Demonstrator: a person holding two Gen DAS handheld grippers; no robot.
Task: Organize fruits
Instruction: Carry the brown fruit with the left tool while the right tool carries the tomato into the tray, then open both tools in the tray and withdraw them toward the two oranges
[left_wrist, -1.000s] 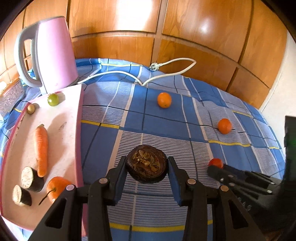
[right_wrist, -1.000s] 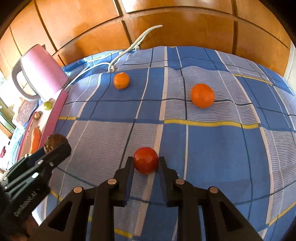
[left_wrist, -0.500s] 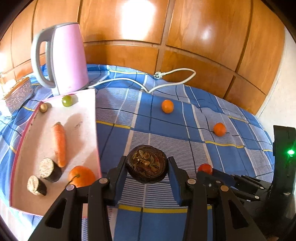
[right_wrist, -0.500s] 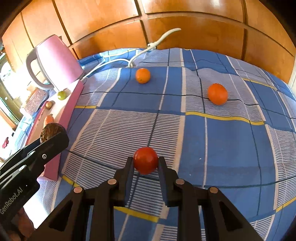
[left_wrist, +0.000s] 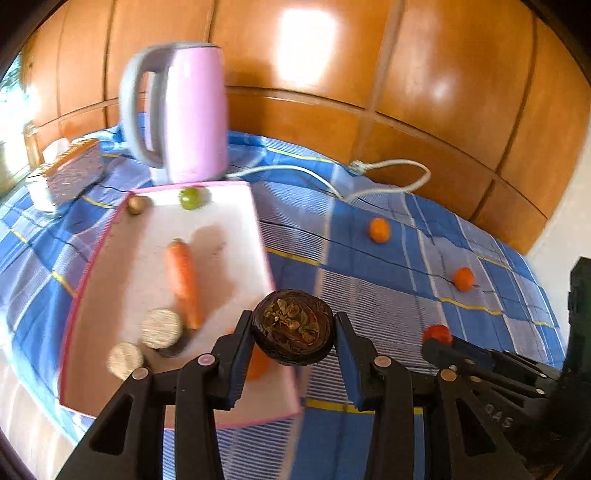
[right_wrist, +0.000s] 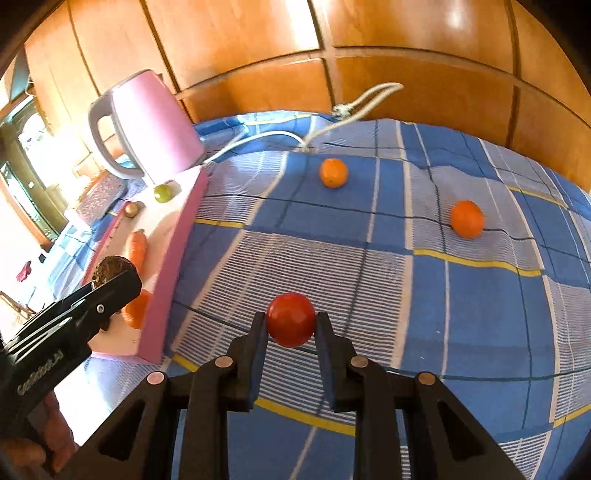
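Note:
My left gripper is shut on a dark round fruit and holds it above the right edge of the pink-rimmed cutting board. On the board lie a carrot, a green grape, a small brown fruit, two cut eggplant pieces and an orange fruit partly hidden by my fingers. My right gripper is shut on a red tomato and holds it above the blue checked cloth. Two oranges lie on the cloth.
A pink kettle stands behind the board, and its white cord trails across the cloth. A patterned box sits at the far left. A wooden panelled wall closes the back.
Both grippers have risen and swung left with their fruits. The dark fruit is now over the board's right edge. The tomato is now higher above the cloth.

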